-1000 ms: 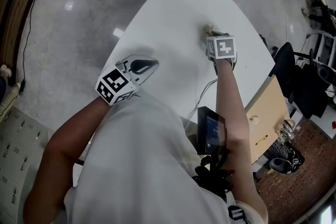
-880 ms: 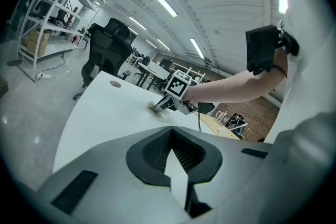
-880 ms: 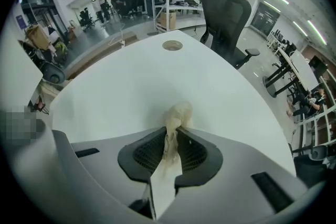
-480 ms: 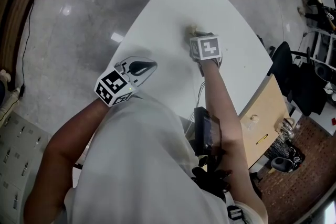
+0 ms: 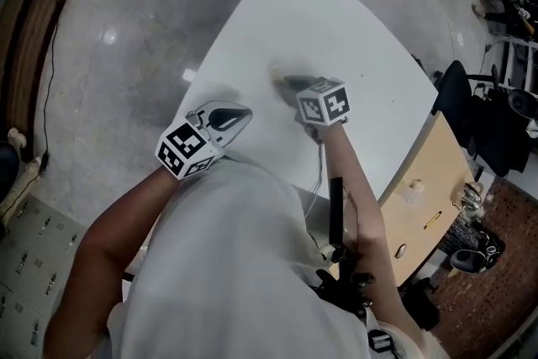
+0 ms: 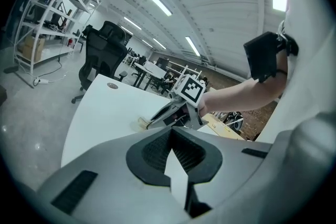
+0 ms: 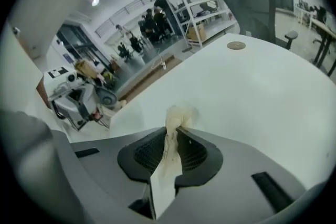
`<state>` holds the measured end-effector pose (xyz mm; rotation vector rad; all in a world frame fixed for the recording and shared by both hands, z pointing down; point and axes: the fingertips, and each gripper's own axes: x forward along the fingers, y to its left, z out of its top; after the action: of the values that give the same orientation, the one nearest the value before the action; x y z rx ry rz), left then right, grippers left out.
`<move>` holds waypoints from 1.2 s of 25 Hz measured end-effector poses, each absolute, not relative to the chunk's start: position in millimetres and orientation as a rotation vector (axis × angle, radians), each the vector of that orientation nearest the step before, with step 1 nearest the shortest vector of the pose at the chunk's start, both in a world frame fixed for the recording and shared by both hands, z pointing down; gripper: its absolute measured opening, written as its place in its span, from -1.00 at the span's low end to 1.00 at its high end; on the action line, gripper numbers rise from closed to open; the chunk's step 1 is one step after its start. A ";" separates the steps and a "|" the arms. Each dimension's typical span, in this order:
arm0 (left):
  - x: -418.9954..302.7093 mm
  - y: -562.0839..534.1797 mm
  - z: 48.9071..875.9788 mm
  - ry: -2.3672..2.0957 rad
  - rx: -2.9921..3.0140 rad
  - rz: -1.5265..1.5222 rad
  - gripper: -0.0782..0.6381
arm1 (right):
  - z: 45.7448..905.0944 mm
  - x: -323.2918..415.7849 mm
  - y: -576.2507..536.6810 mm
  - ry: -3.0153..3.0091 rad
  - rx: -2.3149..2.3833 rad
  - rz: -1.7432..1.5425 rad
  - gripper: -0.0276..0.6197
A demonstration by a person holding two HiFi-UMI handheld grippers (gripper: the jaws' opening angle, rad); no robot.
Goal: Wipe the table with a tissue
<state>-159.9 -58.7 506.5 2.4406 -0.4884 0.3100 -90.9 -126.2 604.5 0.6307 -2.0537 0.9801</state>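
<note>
Cream tissue, just one, is pinched in your right hand-held gripper; the head view only blurs it. Your left hand-held gripper is pressed together, empty.

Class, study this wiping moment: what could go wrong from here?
Only a small wad of tissue pokes past the jaws of the right gripper, so they might scrape the table.
The thin, twisted tissue could tear or slip out.
The left gripper sits close; a sweep that way might hit it.

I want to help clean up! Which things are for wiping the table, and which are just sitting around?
For the job: tissue, table, right tool shut on the tissue.

Just around: left tool, shut and empty; office chair; shelf rack; wooden desk.
</note>
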 end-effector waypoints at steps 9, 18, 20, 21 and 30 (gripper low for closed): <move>-125.3 -34.0 503.1 -0.379 2.487 0.361 -0.76 | 567.1 -46.8 -81.6 -2.264 0.875 1.214 -0.73; -81.8 -36.1 475.6 -0.319 2.559 0.357 -0.76 | 556.0 21.1 -83.1 -2.259 1.081 1.234 -0.73; -62.2 -25.1 477.6 -0.312 2.559 0.377 -0.76 | 556.9 52.6 -73.4 -2.231 1.140 1.242 -0.73; -52.5 -18.2 480.6 -0.295 2.557 0.397 -0.76 | 558.3 68.8 -67.0 -2.217 1.179 1.250 -0.73; -26.3 -9.3 477.8 -0.303 2.569 0.453 -0.76 | 558.1 138.3 -82.1 -2.143 1.338 1.174 -0.73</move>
<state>-26.3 -9.3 477.8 2.5686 -0.3026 0.4531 138.3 -82.1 558.1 1.3378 -2.1434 1.1745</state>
